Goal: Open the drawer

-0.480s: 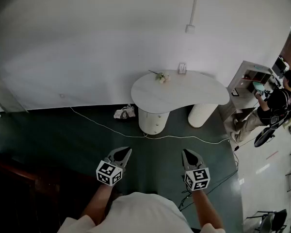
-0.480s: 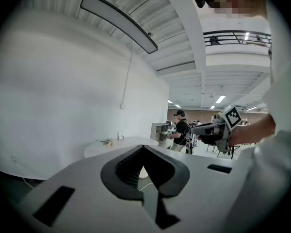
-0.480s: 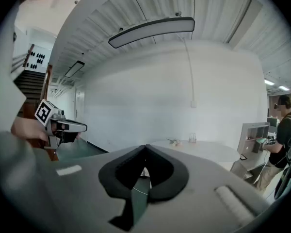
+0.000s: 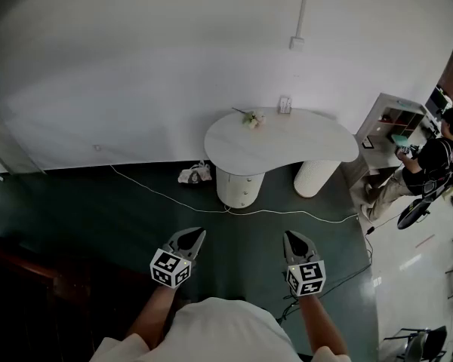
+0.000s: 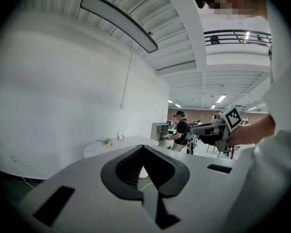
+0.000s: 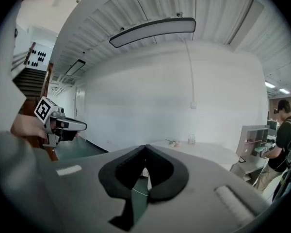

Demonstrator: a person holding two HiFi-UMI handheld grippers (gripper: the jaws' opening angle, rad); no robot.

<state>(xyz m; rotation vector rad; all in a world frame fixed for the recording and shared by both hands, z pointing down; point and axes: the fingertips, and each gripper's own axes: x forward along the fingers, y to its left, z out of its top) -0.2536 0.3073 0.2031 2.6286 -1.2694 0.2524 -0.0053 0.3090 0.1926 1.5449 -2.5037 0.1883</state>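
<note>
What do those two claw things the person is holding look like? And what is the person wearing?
The left gripper and the right gripper are each shaped like a pale grey pointed beak, with black pads lining the inside. Behind each beak sits a white cube printed with black square patterns. The person wears a white short-sleeved top.

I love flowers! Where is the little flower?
In the head view, the flower lies on the white table, at its far edge toward the left, close to the wall.
</note>
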